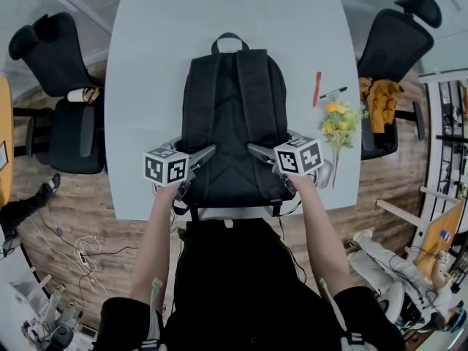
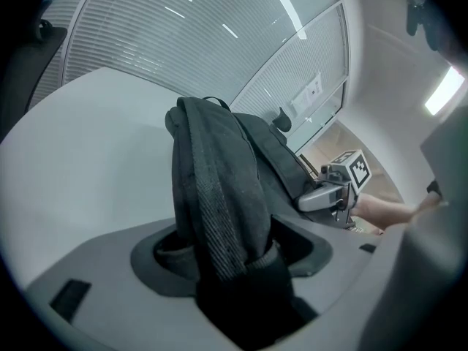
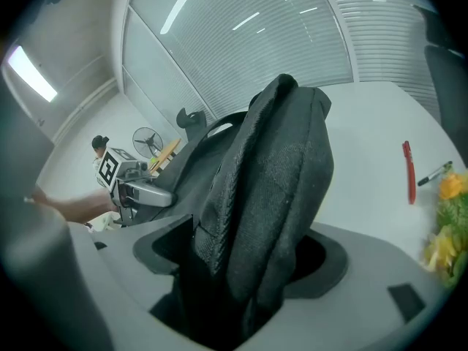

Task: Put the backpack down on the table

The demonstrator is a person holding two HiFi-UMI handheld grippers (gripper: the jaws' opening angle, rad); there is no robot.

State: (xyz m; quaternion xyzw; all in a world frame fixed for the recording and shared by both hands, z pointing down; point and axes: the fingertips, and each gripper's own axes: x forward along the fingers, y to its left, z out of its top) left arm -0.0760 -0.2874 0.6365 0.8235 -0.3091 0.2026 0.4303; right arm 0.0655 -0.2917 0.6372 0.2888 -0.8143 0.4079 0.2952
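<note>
Now, in the head view, the black backpack (image 1: 232, 123) lies flat on the pale desk (image 1: 146, 64). Its shoulder straps face up and its carry handle is at the end far from the person. The left gripper (image 1: 205, 154) reaches in at the backpack's left side near its near end, and the right gripper (image 1: 257, 151) does the same at its right side. Each marker cube sits just outside the bag's edge. To the right of the backpack, and apart from it, lie a red pen (image 1: 316, 88), a black marker (image 1: 333, 92) and a bunch of yellow flowers (image 1: 338, 119). A black office chair (image 1: 62, 93) stands off to the backpack's left, beyond the desk edge.

In the left gripper view, a fold of the backpack's side fabric rises between the jaws. They are spread, with dark gaps beside the fold, so they look released rather than clenched on it. The right gripper shows past the backpack, at its other side.

In the right gripper view, the jaws likewise stand apart around a bunched fold of backpack fabric, loose on it. The left gripper shows beyond the backpack, and the pen, marker and flowers lie on the desk to the backpack's right.
</note>
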